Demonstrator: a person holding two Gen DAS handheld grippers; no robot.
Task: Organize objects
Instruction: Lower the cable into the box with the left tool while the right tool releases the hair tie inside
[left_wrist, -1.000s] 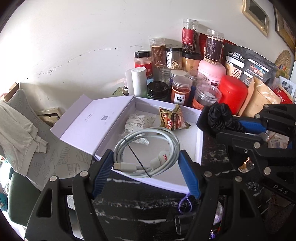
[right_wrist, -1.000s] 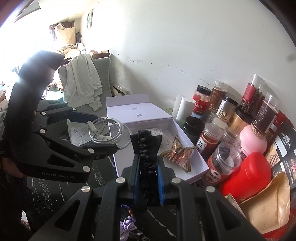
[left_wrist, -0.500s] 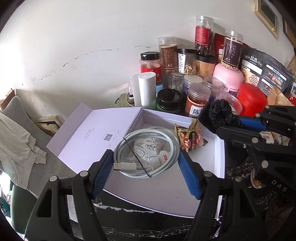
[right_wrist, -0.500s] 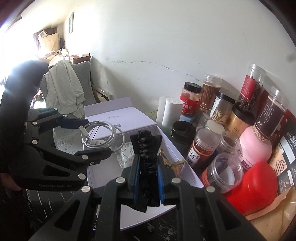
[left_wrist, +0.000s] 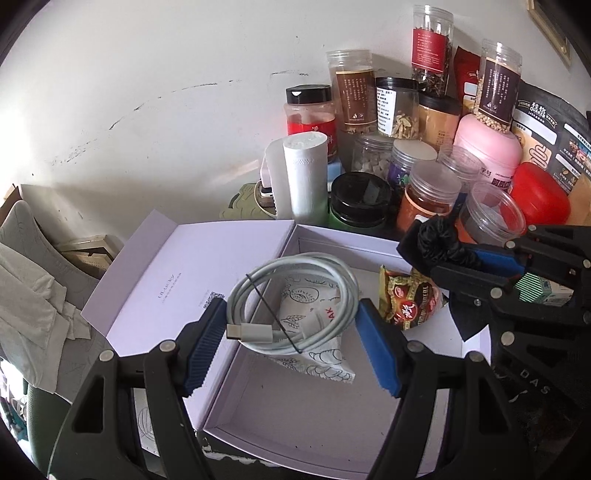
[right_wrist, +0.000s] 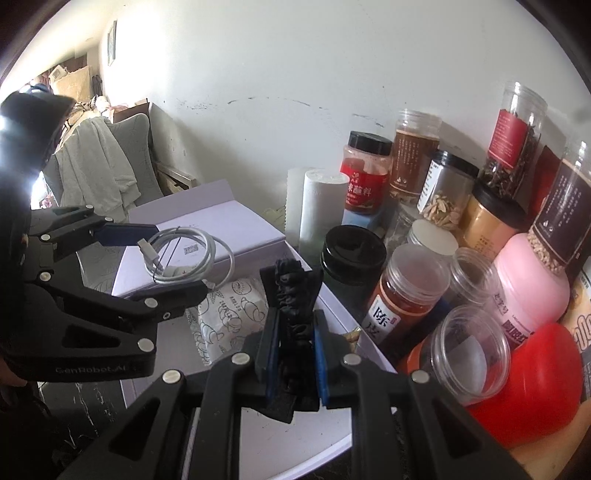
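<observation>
Left gripper (left_wrist: 291, 336) holds a coiled white cable (left_wrist: 295, 299) over the open white box (left_wrist: 295, 424); blue fingers (left_wrist: 376, 350) sit against the coil's two sides, clamped on it. A thin black tie crosses the coil, and the USB plug end points toward the left finger. The coil hangs above the box's near-left part, over the white printed snack packet (left_wrist: 314, 332) lying inside.

Right gripper (right_wrist: 295, 354) — fingers close together, squeezing a black scrunchie (right_wrist: 295, 295) that bulges up past the tips. In the left wrist view it hovers at the box's right edge, above the red-and-gold snack packet (left_wrist: 406, 299); whether the scrunchie touches that packet cannot be told from here.

Box lid (left_wrist: 192, 273) lies flat open to the left, its inner face up with a small printed code.

Behind the box, against the wall — a white paper roll (left_wrist: 304, 173), a black-lidded jar (left_wrist: 360, 199), a chilli-coloured jar (left_wrist: 428, 195), a pink tub (left_wrist: 487, 147) and a red container (left_wrist: 539, 199), packed close together
</observation>
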